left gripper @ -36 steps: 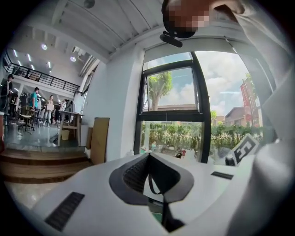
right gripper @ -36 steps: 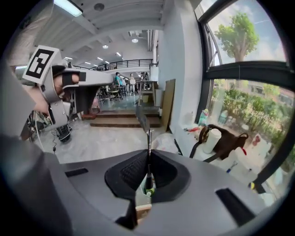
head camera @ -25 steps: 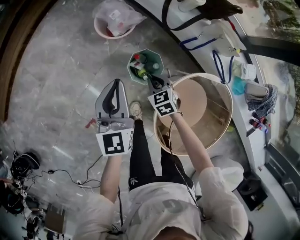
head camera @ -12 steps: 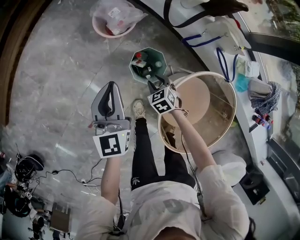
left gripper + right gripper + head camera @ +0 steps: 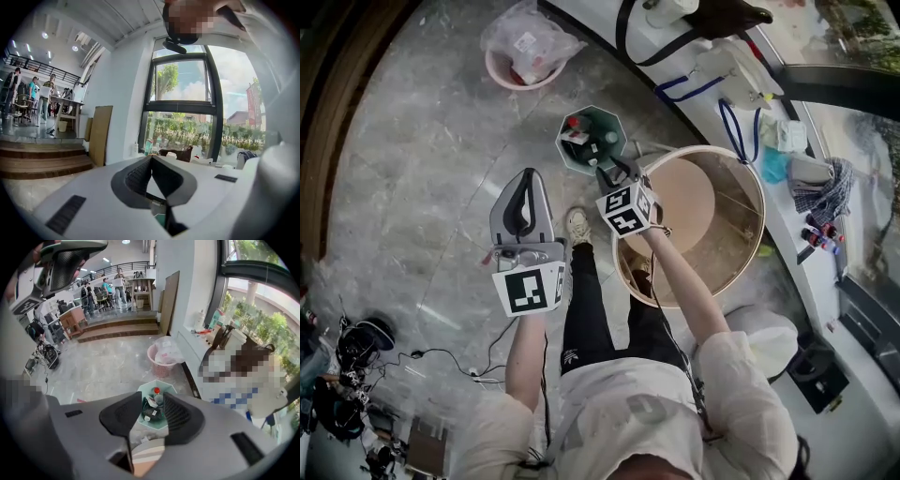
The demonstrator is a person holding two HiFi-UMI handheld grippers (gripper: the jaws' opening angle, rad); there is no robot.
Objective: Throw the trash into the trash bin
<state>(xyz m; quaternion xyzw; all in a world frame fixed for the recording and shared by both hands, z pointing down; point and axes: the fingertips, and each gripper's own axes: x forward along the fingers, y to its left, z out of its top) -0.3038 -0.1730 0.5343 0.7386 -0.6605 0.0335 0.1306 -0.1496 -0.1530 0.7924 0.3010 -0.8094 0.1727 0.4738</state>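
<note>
The trash bin point(image 5: 602, 114), a teal octagonal tub, was seen on the grey stone floor point(image 5: 422, 169) just ahead of the person's feet. It was hemmed on its right by the rim of a round wooden drum point(image 5: 703, 148) and, beyond that, by a curved white surface point(image 5: 787, 225) under the window. Open floor was left on the bin's other side as far as the brown step edge point(image 5: 328, 122). A pink basket point(image 5: 525, 84) holding a plastic bag was set well apart beyond the bin. The bin was loaded with trash point(image 5: 579, 141), among it a red-capped bottle point(image 5: 574, 122). The right gripper point(image 5: 153, 401) was aimed down at the bin, its jaws parted after just opening, with nothing between them. The left gripper point(image 5: 151, 158) was held over bare floor, jaws closed tip to tip on nothing
</note>
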